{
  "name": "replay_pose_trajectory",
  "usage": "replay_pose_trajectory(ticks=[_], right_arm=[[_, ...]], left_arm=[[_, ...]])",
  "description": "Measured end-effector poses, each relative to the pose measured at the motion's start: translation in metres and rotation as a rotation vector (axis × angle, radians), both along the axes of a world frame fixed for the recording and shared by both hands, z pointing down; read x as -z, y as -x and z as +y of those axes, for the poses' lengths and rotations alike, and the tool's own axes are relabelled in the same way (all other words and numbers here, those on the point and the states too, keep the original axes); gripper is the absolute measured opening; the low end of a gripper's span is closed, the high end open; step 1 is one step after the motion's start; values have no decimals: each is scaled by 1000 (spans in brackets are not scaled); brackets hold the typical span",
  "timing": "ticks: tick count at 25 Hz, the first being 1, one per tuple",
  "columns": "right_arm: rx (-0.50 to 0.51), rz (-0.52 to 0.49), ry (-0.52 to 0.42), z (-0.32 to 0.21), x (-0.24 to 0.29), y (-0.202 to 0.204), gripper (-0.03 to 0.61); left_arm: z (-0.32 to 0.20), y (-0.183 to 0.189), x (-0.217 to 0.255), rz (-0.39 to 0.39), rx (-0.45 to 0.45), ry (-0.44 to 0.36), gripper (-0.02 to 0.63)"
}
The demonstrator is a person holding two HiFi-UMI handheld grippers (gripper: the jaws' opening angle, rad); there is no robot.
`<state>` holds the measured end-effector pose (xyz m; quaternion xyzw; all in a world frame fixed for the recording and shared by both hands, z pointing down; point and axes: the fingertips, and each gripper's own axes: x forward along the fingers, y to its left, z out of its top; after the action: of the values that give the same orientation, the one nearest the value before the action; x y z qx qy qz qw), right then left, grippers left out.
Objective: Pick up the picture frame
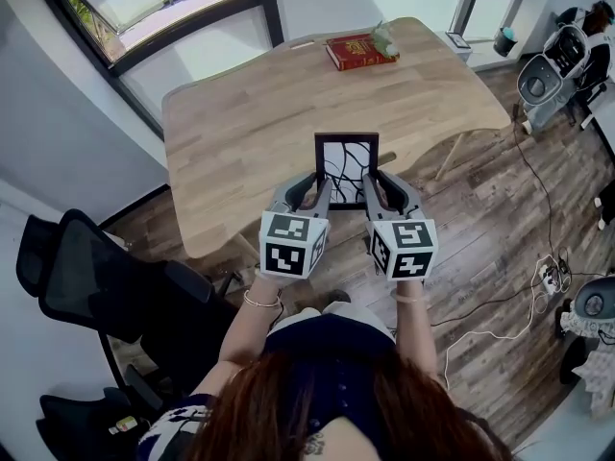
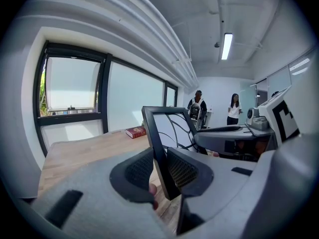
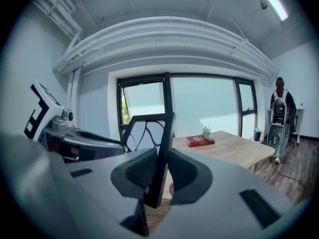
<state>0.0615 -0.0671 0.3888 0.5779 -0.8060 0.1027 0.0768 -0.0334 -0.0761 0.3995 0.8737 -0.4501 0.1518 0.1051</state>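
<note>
Long reddish-brown hair fills the bottom of the head view. Beyond it both forearms are stretched fwd, w/ a bracelet worn on the left wrist.

Each hand carries a gripper w/ a marker cube at its rear. Btwn the two grippers the picture frame is held upright in the air at the near edge of the wooden table. It is black, w/ a white insert crossed by curved black lines.

Its left side bar is clamped by the left gripper. In the left gripper view the ribbed pads are pressed on both faces of that bar, so the jaws are kept narrow, just the bar's thickness apart. Its right side bar is clamped the same way by the right gripper, whose pads are set against the bar on both sides.

At the table's far end a red book is laid flat, w/ a small plant just beside it. A black office chair is parked left of the table. Two people are seen standing in the bkgd of the left gripper view.
</note>
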Motion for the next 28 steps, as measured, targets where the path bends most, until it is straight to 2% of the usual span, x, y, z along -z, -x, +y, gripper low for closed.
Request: replay_pose_trajectory(ticks=[28], right_arm=[[-29,15,-73,84,43,50,74]], left_arm=[[80,51,43,53,-34,-80,98]])
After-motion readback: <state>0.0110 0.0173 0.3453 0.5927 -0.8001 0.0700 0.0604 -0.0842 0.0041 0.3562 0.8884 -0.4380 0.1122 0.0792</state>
